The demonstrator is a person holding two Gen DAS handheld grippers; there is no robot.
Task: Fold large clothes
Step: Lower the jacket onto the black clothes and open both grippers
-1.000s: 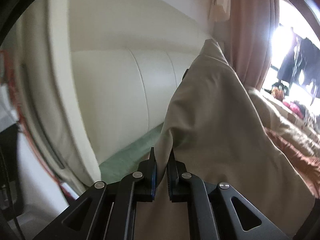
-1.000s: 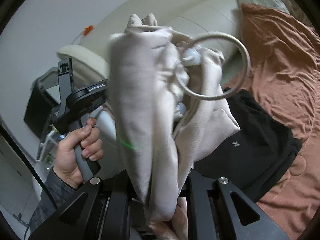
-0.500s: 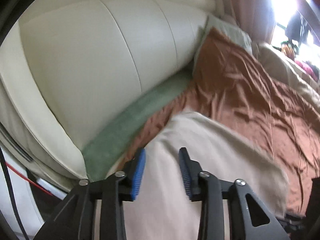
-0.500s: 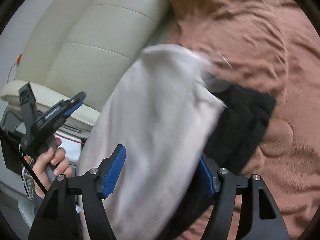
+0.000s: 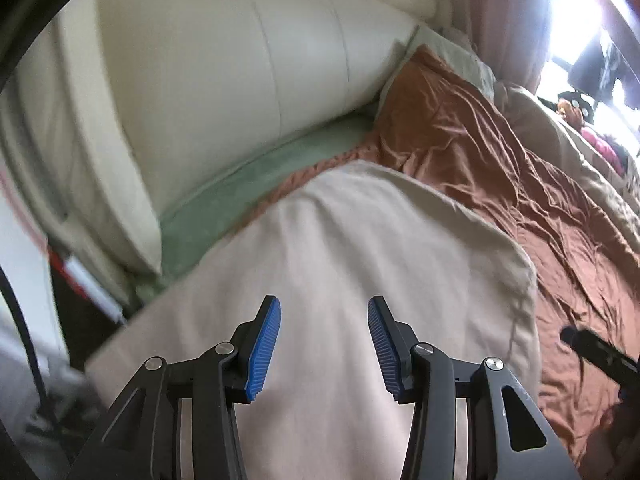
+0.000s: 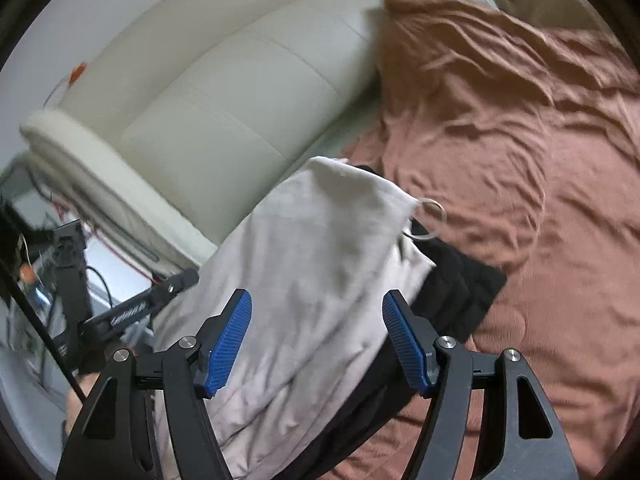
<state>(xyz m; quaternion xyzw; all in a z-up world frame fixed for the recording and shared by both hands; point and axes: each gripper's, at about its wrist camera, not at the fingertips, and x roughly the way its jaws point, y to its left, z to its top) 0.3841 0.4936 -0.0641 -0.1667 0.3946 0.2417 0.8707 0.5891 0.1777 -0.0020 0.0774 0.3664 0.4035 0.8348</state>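
Released since the earlier frame, when both grippers held it aloft, the folded beige fabric garment now lies on the bed, on top of a black folded garment and the rust-brown bedspread, near the cream padded headboard. Left gripper: jaws have just been opening and stand partly apart above the beige cloth, pads clear of it. Right gripper: jaws wide, pads not pressing the cloth seen between them. A pale ring lies at the garment's far corner.
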